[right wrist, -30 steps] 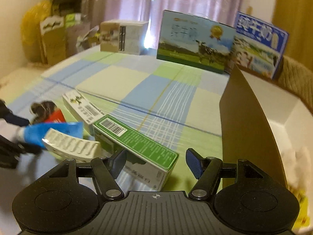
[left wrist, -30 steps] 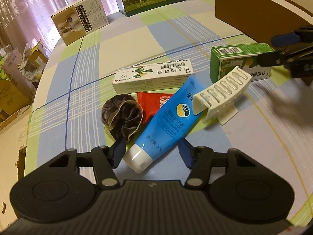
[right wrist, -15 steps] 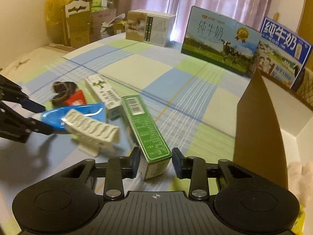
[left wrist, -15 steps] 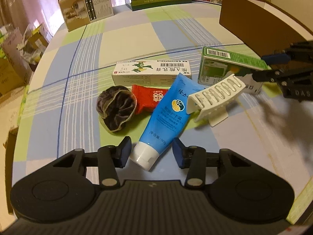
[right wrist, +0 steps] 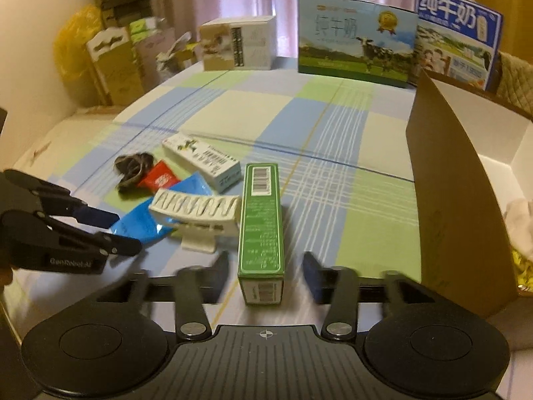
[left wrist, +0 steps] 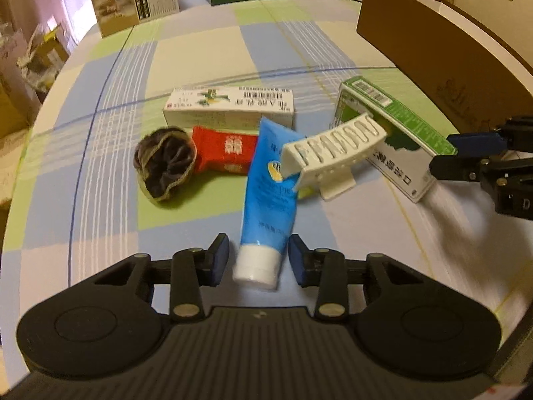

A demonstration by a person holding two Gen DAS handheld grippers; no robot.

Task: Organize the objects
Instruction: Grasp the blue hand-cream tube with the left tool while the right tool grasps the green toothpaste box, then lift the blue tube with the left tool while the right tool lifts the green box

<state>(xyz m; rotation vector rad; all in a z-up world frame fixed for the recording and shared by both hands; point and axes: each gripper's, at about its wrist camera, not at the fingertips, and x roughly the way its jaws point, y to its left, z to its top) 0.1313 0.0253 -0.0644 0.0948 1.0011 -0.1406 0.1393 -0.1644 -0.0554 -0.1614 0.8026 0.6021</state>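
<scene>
Left wrist: two boxes [left wrist: 230, 106], one tube [left wrist: 266, 196], one rack [left wrist: 333, 153].

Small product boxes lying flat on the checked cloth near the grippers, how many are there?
2. The white box lies behind the red packet and blue tube. The green box lies between the right gripper's open fingers. None seems hidden.
</scene>
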